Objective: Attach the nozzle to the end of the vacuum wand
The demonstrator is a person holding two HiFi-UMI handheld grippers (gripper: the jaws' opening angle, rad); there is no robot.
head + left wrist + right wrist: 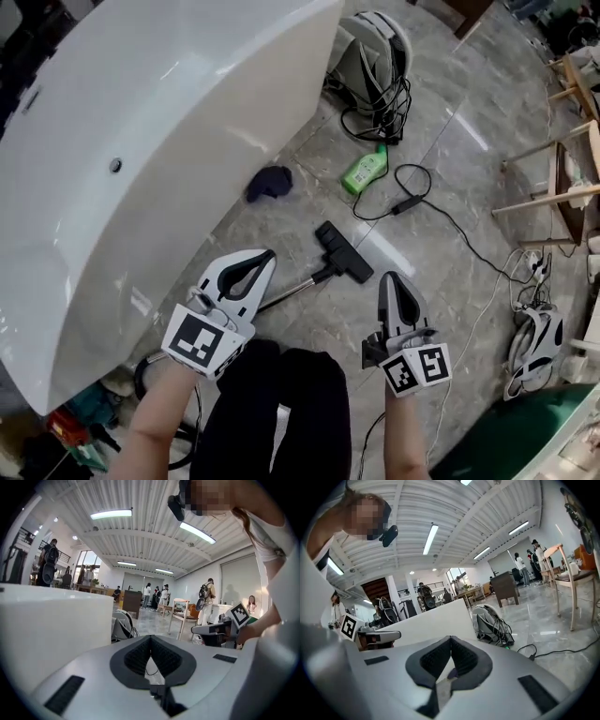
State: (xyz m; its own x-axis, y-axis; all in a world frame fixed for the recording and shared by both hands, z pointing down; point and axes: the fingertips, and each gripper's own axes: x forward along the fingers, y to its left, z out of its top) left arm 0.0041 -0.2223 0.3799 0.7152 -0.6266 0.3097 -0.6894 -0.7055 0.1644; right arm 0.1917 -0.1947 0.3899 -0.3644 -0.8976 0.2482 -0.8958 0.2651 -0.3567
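Left gripper (267,258) and right gripper (388,279) hang with jaws clenched and empty above the floor (450,169), where the stiff, probably light nozzle (343,252) lies at the wand (291,292) tip, likely best gripped by its neck.

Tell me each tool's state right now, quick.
Left tool: closed, holding nothing.
Right tool: closed, holding nothing.

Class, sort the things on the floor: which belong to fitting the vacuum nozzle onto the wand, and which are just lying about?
Job in hand: nozzle; wand.
Lying about: green bottle; blue cloth; cable; bathtub.
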